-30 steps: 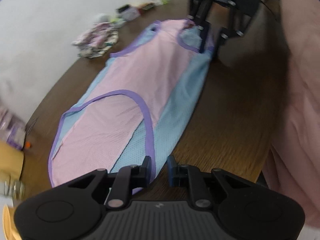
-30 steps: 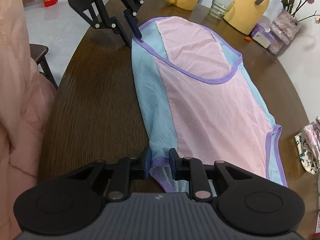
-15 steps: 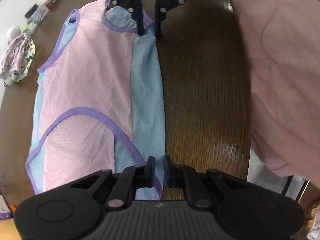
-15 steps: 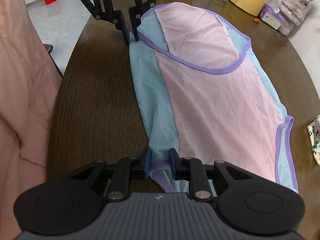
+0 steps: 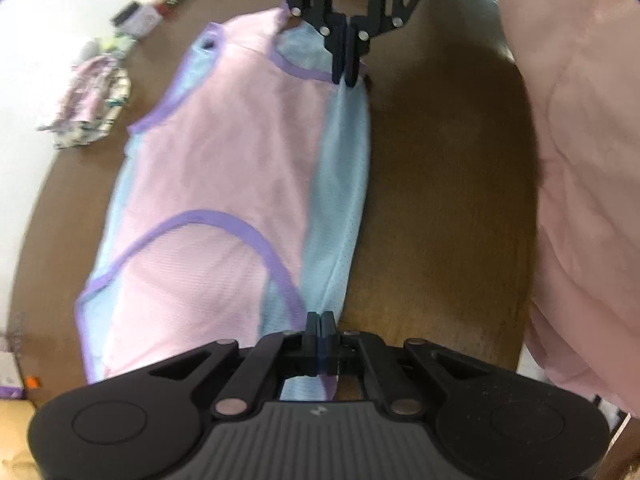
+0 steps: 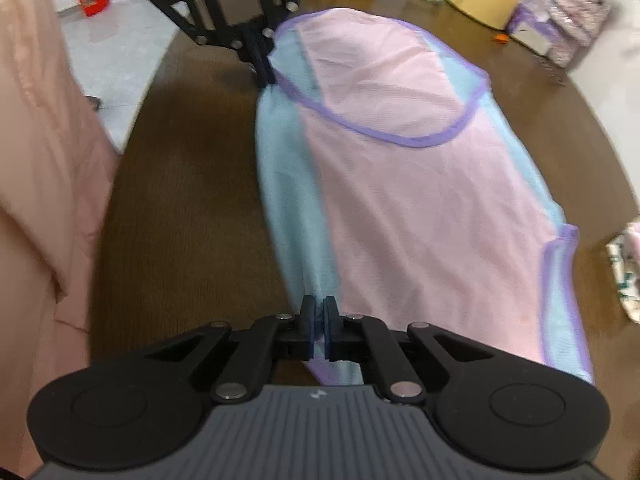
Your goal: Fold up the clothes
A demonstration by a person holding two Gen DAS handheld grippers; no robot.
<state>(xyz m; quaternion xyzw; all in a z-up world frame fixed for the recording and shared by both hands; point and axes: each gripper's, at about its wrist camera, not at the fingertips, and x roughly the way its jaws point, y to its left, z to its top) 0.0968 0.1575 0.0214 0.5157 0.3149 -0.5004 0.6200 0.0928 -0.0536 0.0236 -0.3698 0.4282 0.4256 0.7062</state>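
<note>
Both grippers, left [image 5: 321,322] and right [image 6: 319,317], are clamped on the vest's [image 5: 224,168] near blue edge (one at each end), holding it taut above the table [image 6: 180,200], apparently for folding across.

Shirt [image 5: 224,152] is thin pink-and-blue mesh cloth, matt. The surface [image 5: 440,184] looks like dark wood with a slight sheen, and both grippers are matt black plastic.
</note>
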